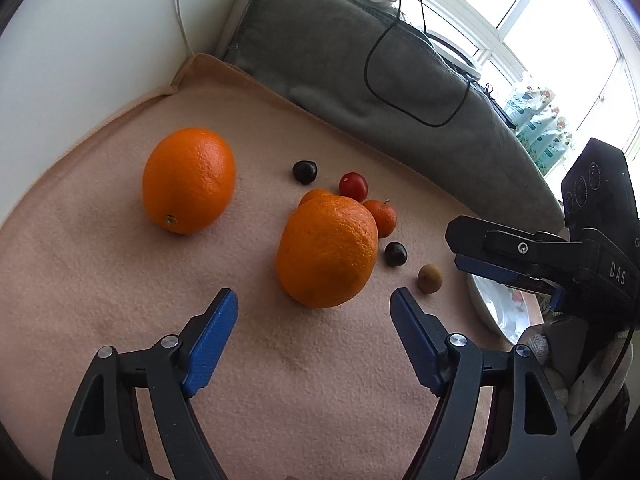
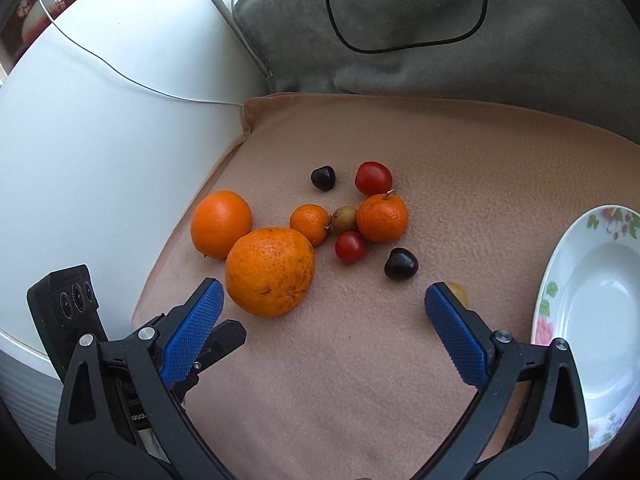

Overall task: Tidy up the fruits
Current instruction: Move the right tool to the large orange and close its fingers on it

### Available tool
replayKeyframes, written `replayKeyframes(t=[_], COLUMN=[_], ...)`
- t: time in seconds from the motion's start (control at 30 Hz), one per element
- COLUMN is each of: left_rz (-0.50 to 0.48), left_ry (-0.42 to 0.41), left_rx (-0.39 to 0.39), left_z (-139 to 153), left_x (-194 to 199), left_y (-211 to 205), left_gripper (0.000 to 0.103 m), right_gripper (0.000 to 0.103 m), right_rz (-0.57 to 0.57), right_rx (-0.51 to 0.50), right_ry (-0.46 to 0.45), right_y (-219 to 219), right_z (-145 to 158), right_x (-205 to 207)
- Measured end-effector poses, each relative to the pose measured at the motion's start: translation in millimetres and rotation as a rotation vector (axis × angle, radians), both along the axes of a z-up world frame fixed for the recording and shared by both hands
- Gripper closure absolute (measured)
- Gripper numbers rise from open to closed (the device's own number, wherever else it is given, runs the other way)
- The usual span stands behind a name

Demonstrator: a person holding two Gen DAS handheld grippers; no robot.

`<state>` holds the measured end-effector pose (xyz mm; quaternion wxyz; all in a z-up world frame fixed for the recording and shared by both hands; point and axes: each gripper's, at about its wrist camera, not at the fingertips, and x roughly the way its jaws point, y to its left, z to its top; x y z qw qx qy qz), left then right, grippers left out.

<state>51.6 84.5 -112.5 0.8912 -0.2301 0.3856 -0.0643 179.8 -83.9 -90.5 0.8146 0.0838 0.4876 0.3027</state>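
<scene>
Left tool (image 1: 314,306) is hovering spread wide, nothing pinched, just short of the big orange (image 1: 327,251); right tool (image 2: 324,300) is gaping too (empty) beside the plate (image 2: 560,292).

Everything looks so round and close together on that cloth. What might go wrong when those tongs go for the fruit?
1. The big orange touches a smaller orange and a mandarin; grabbing it may send them rolling.
2. The left tongs and right tongs, both open, hover near that same orange and might collide.
3. A dark cherry is small and could slip before reaching the empty plate.
</scene>
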Motion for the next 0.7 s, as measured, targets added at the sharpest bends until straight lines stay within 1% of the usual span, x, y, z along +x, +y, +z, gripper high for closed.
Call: replayKeyframes(t=[0.07,0.23,0.33,0.47,0.57,0.63,0.7], left_rz=[-0.002,-0.010,-0.014,-0.018,-0.022,-0.023,-0.025], left_ry=[0.002,-0.002,0.003,-0.001,0.003,0.010,0.011], left_rx=[0.001,0.010,-0.004,-0.014,-0.024,-0.033,-0.037], left_z=[-2,-3,-5,-5,-7,-10,-11], left_x=[1,7,11,15,19,21,21], left_y=[0,0,1,0,-1,-1,-1], left_gripper=[0.025,0.025,0.026,0.027,0.029,0.035,0.035], right_gripper=[0.007,0.007,0.008,0.008,0.008,0.008,0.009], right_rz=[0.009,0.033,0.046,0.057,0.056,0.062,0.065], right_rx=[0.024,0.043,0.062,0.063,0.069,0.078,0.075], right_ry=[0.036,0.069,0.098,0.110,0.133,0.152,0.160], right_y=[5,19,27,35,38,39,43], right_z=[-4,-11,-16,-18,-23,-27,-30], right_x=[5,11,15,21,27,29,31])
